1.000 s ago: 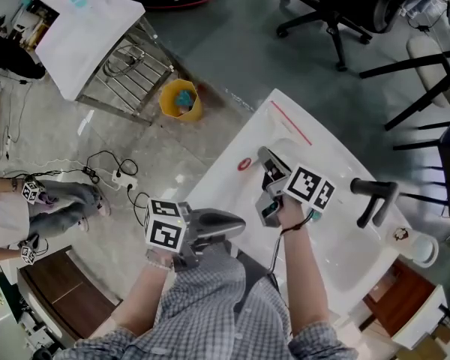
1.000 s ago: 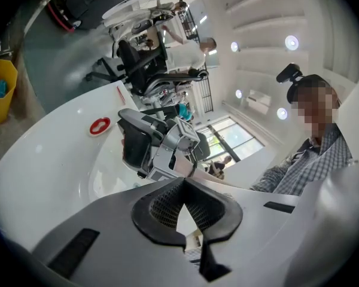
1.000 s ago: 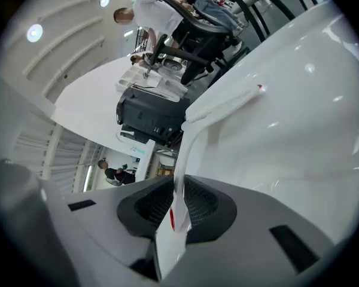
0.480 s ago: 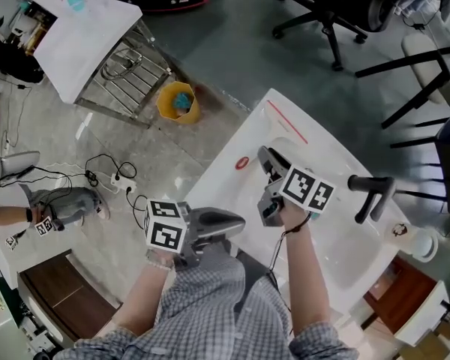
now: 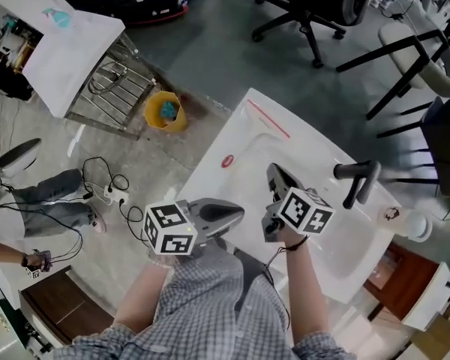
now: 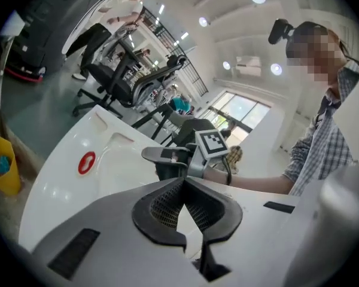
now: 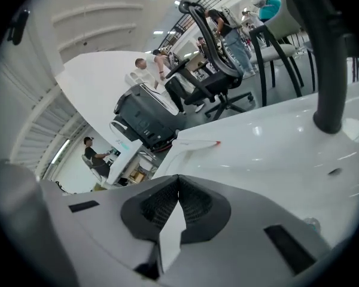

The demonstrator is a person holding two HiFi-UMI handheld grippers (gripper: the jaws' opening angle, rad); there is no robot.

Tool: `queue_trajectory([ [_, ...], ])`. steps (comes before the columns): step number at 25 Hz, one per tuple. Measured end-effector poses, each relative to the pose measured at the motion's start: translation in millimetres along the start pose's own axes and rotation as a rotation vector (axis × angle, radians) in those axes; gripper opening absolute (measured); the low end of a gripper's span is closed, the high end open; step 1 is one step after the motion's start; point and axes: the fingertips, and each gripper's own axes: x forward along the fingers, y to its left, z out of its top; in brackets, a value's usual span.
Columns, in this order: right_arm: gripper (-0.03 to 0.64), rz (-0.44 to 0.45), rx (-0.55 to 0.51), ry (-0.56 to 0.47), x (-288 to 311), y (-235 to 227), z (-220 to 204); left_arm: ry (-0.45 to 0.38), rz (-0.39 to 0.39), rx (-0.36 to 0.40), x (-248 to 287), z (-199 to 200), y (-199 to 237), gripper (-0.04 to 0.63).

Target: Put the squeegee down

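The task looks done. A thin white bar with a red edge, which I take to be the squeegee (image 5: pixel 268 120), lies flat on the far rim of the sink (image 5: pixel 210 178), with nothing touching it. The right tool (image 5: pixel 273 172) hangs over the basin, well short of the squeegee, jaws closed and empty. The left tool (image 5: pixel 237 216) is also closed on nothing, and sits off the sink's near edge by the person's body. All that seems left is to draw both tools clear.

There is bare white basin between the right tool and the squeegee. The black faucet (image 5: pixel 356 180) stands to its right, near enough to mind on a sideways swing. Beyond the sink's left edge is open floor, with a yellow bucket (image 5: pixel 163 111) well apart.
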Motion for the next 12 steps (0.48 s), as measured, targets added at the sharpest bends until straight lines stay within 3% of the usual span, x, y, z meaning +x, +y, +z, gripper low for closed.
queue_trajectory([
  [8,0.008,-0.090,-0.323,-0.126,-67,17,14,-0.062,0.066,0.142,2,25,-12,0.005],
  [12,0.008,-0.116,-0.435,-0.175,-94,31,20,-0.074,0.091,0.213,-1,37,-22,0.005],
])
